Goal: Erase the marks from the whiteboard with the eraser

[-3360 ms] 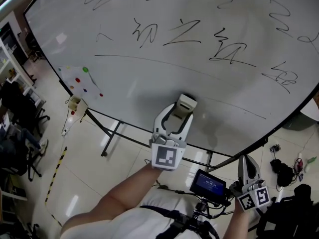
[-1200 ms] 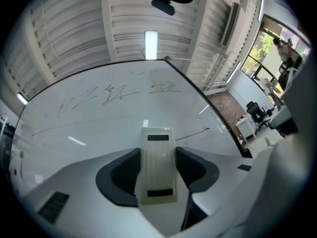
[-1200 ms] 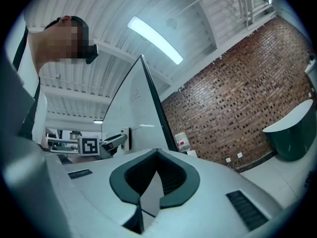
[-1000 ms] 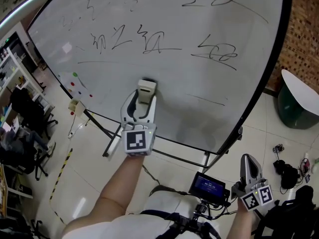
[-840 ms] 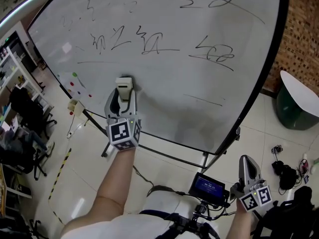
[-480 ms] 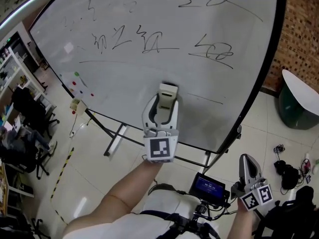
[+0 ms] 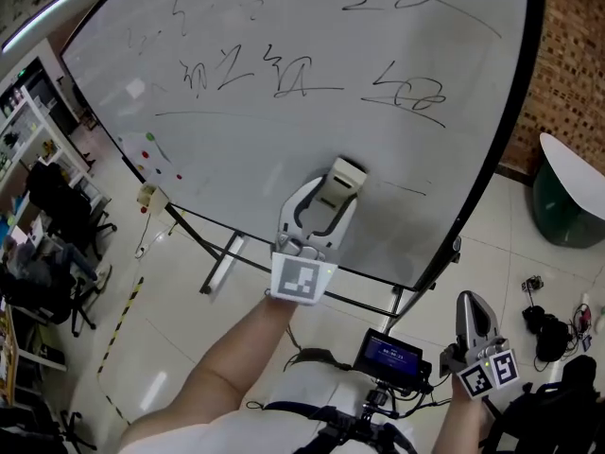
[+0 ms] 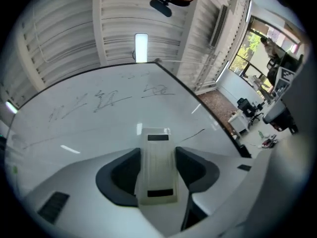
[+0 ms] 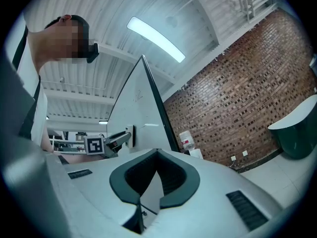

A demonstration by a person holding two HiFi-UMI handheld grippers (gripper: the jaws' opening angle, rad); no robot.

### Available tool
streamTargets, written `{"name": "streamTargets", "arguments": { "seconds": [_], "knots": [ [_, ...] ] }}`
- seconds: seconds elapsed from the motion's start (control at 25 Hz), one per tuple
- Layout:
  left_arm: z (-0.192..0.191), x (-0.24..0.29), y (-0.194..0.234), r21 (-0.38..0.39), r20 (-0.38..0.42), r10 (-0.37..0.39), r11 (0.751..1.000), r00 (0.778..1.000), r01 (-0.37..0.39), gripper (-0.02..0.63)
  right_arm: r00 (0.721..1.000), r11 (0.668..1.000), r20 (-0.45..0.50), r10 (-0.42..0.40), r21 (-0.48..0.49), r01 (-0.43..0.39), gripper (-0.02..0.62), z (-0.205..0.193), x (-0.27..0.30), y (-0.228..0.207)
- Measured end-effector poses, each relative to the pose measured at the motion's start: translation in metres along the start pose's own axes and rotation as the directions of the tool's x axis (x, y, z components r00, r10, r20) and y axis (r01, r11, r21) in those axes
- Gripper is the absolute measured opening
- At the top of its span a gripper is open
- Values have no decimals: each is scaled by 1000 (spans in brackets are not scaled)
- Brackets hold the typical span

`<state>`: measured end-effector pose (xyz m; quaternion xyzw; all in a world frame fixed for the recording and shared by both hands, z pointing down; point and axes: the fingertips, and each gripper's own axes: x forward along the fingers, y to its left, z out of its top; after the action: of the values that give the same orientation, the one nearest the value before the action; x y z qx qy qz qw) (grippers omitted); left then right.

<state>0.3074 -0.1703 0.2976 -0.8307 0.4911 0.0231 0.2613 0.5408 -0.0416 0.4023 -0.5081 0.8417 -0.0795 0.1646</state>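
Target short black marker stroke (image 8: 194,133) sits just right of left gripper (image 7: 328,197), clamped lengthwise on cream block eraser (image 8: 157,165) against glossy white whiteboard (image 7: 284,93); right gripper (image 9: 148,195) closed, empty, well apart.

The left gripper (image 7: 337,189) and right gripper (image 7: 472,303) are white shells with dark grey jaw linings, each bearing a cube (image 7: 301,280) of black-and-white square markers. The person wears a white shirt (image 7: 232,426), black straps (image 7: 326,436) and a small blue-lit screen (image 7: 389,354).
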Motion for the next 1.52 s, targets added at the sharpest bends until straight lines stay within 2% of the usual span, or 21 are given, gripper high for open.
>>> {"name": "streamTargets", "arguments": {
  "seconds": [0.08, 0.2, 0.24, 0.28, 0.32, 0.4, 0.44, 0.64, 0.72, 0.76, 0.84, 0.88, 0.92, 0.96, 1.04, 1.2, 1.28, 1.36, 1.52],
  "knots": [
    [-13, -11, 48, -20, -72, 142, 989, 987, -144, 253, 1000, 1000, 4, -3, 1, 3, 25, 1, 0, -4],
    [-32, -28, 103, -24, -163, 334, 939, 928, -343, 253, 1000, 1000, 5, -2, 2, 2, 25, 2, -3, -3],
    [-34, -30, 108, -25, -177, 365, 927, 914, -375, 253, 1000, 1000, 5, -2, 1, 2, 25, 2, -4, -3],
    [-32, -29, 105, -20, -171, 373, 924, 912, -382, 253, 1000, 1000, 6, -3, -1, 3, 25, 3, -6, -3],
    [-26, -24, 95, 7, -147, 359, 932, 922, -362, 252, 1000, 1000, 8, -6, -3, 7, 25, 5, -7, -4],
    [-10, -12, 57, 131, -91, 289, 952, 953, -276, 253, 1000, 1000, 15, -16, -7, 16, 25, 7, -10, -7],
    [-3, -6, 36, 187, -76, 252, 954, 965, -234, 253, 1000, 1000, 18, -21, -8, 21, 25, 8, -12, -7],
    [15, 10, -41, 329, -33, 148, 936, 988, -129, 252, 999, 999, 22, -50, -15, 50, 25, 11, -26, -12],
    [18, 16, -75, 406, -29, 35, 914, 999, -20, 252, 998, 998, 25, -64, -17, 65, 25, 13, -31, -16],
    [18, 19, -94, 445, -36, -36, 894, 999, 49, 252, 997, 997, 26, -69, -18, 70, 25, 14, -33, -17],
    [14, 22, -130, 500, -66, -162, 849, 985, 173, 252, 997, 997, 29, -76, -18, 76, 25, 14, -36, -19],
    [12, 22, -142, 507, -77, -198, 836, 977, 209, 252, 996, 997, 30, -78, -18, 79, 25, 14, -38, -19],
    [11, 22, -148, 499, -83, -213, 837, 973, 226, 252, 996, 997, 32, -80, -18, 80, 25, 15, -39, -19],
    [10, 22, -148, 479, -84, -214, 848, 973, 228, 252, 996, 997, 34, -81, -18, 81, 25, 16, -39, -19],
    [14, 22, -135, 423, -80, -189, 883, 979, 205, 253, 996, 996, 38, -82, -19, 83, 25, 18, -40, -21],
    [23, 20, -76, 327, -70, -48, 943, 996, 68, 253, 995, 996, 42, -88, -21, 89, 25, 20, -41, -26],
    [26, 16, -44, 302, -47, 41, 953, 998, -24, 252, 995, 996, 42, -87, -18, 88, 25, 19, -41, -27],
    [28, 14, -26, 290, -20, 92, 954, 996, -82, 250, 996, 996, 39, -85, -13, 86, 25, 17, -41, -27],
    [26, 18, -45, 288, -38, 79, 955, 996, -65, 250, 996, 997, 39, -81, -9, 81, 25, 15, -40, -27]
  ]
}}
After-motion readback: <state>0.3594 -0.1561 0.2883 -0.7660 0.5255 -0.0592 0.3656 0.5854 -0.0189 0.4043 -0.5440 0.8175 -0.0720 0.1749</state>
